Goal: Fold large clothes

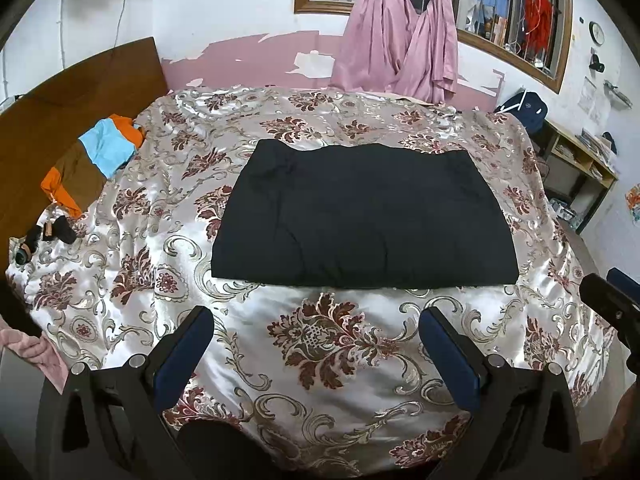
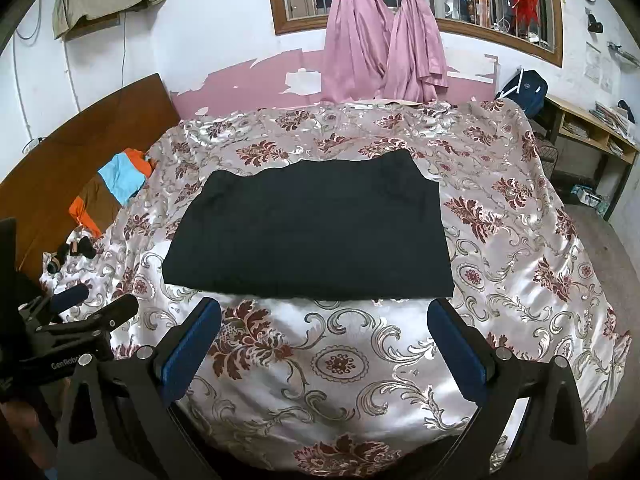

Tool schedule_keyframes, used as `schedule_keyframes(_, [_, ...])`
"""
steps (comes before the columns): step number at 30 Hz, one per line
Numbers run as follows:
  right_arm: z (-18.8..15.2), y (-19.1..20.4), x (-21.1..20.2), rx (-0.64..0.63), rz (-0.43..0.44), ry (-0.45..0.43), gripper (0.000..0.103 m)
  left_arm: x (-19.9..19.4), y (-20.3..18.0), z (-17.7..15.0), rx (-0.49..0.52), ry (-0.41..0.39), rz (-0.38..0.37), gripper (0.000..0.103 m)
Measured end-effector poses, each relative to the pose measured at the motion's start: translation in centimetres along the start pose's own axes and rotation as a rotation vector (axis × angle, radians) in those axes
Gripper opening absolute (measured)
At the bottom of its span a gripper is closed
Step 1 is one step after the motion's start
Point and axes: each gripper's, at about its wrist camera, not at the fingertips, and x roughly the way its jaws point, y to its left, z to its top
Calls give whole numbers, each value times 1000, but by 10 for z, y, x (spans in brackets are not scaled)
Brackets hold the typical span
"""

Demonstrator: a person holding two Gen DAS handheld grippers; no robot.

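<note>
Floral bedspread point(image 1: 340, 360): folded black garment point(image 1: 360, 216) lies beyond both grippers' spread fingers point(image 1: 184, 356)

Showing black plastic frames on the left gripper point(image 1: 316, 344) and the right gripper point(image 2: 324, 340), each carrying two fingers faced with dark blue pads point(image 1: 184, 356). Displaying round silver screws point(image 2: 503, 354) at the finger pivots and triangular cut-outs in the black arms. Bearing white "GenRobot" lettering point(image 2: 66, 363), partly cut off, on the left gripper's side.

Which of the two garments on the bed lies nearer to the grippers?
The black folded garment, mid-bed just beyond both open grippers; the orange, blue and brown one lies far off by the headboard.
</note>
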Motion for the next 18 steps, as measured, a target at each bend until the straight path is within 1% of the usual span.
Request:
schedule_keyframes(11, [-2,-2,0,-1,-2,-3,101,0,-3,-2,2,-2,-1,103])
schedule_keyframes(18, [-3,-3,-3,2,-5,-12,101,-3,-3,2,3,-6,-10,103])
